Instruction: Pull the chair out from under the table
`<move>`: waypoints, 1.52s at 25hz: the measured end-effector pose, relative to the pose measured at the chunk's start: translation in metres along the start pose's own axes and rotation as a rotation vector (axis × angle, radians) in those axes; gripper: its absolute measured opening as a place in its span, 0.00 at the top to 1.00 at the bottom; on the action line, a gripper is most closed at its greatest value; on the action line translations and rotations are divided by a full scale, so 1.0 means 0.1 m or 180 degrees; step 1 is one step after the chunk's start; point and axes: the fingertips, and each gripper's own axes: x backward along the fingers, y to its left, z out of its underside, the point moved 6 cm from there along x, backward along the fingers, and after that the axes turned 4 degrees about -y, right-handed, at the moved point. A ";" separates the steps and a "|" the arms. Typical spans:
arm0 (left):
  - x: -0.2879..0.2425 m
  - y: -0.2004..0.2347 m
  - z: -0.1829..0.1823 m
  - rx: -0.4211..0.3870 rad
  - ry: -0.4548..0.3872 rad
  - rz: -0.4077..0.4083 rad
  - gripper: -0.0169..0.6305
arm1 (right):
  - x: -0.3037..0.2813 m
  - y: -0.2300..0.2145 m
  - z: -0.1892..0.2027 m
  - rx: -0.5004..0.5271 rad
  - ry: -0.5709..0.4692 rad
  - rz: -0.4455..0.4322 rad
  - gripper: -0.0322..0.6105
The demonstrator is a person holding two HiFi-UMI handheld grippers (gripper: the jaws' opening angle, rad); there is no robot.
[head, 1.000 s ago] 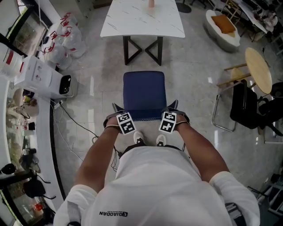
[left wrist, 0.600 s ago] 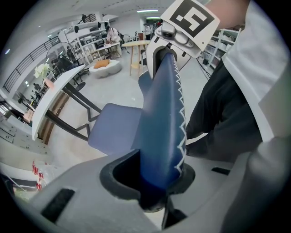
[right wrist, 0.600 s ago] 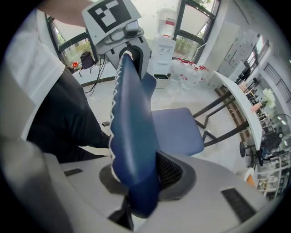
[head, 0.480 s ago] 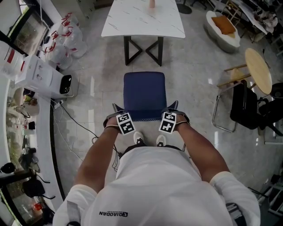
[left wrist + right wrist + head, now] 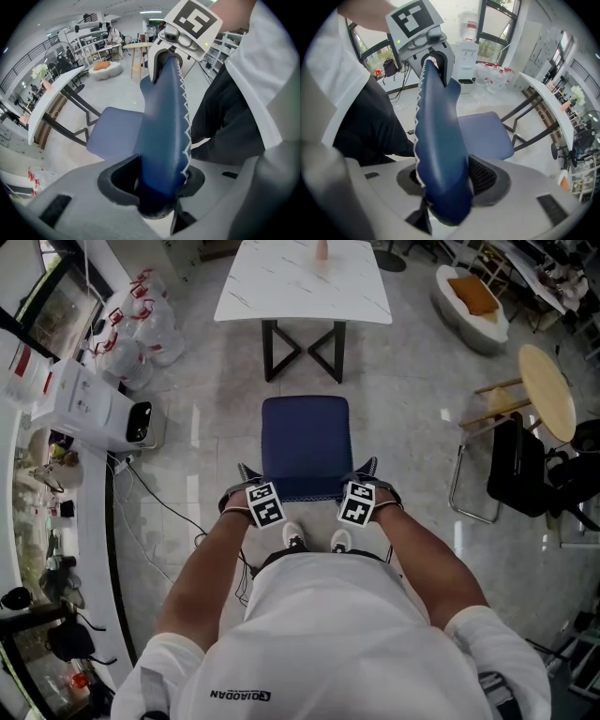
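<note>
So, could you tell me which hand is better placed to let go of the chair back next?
Right, narrowly. The right gripper and left gripper both straddle the chair back with jaws opening, but the right's seem wider apart, so it looks likelier to lift off cleanly.

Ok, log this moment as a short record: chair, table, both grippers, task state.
chair: blue chair, seat clear of the table, right in front of the person
table: white top on black crossed legs, beyond the chair
left gripper: left gripper at the left end of the back, jaws opening, back between them
right gripper: right gripper at the right end of the back, jaws opening, back between them
task state: chair looks pulled out; grippers letting go
</note>
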 end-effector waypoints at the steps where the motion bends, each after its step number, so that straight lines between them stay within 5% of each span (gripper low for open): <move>1: 0.01 -0.01 -0.01 0.0057 -0.0033 0.0049 0.69 | 0.01 0.00 0.01 -0.0022 -0.0009 -0.0012 0.61; 4: 0.06 -0.04 0.00 0.0125 -0.0094 0.0126 0.61 | 0.05 0.02 0.07 -0.0022 0.0014 -0.0021 0.58; 10: 0.39 -0.06 0.09 0.0141 -0.0247 0.0053 0.58 | 0.44 -0.03 0.09 -0.0005 -0.0135 0.0058 0.57; 14: 0.76 -0.08 -0.01 0.0331 -0.0643 -0.0144 0.59 | 0.86 -0.06 0.06 -0.0395 -0.0522 0.0207 0.58; 19: 1.10 -0.04 -0.15 0.0971 -0.1361 -0.0550 0.70 | 1.11 -0.08 0.06 -0.1410 -0.1235 0.0385 0.61; 25: 1.39 0.02 -0.42 0.2174 -0.2328 -0.0432 0.81 | 1.39 -0.27 -0.07 -0.2367 -0.1986 0.0549 0.74; 27: 1.54 0.08 -0.48 0.2385 -0.2619 -0.0521 0.84 | 1.52 -0.33 -0.12 -0.2568 -0.2211 0.0610 0.80; 38: 2.30 0.19 -0.82 0.1732 -0.3049 -0.1076 0.97 | 2.16 -0.44 -0.45 -0.2472 -0.2948 0.0967 0.94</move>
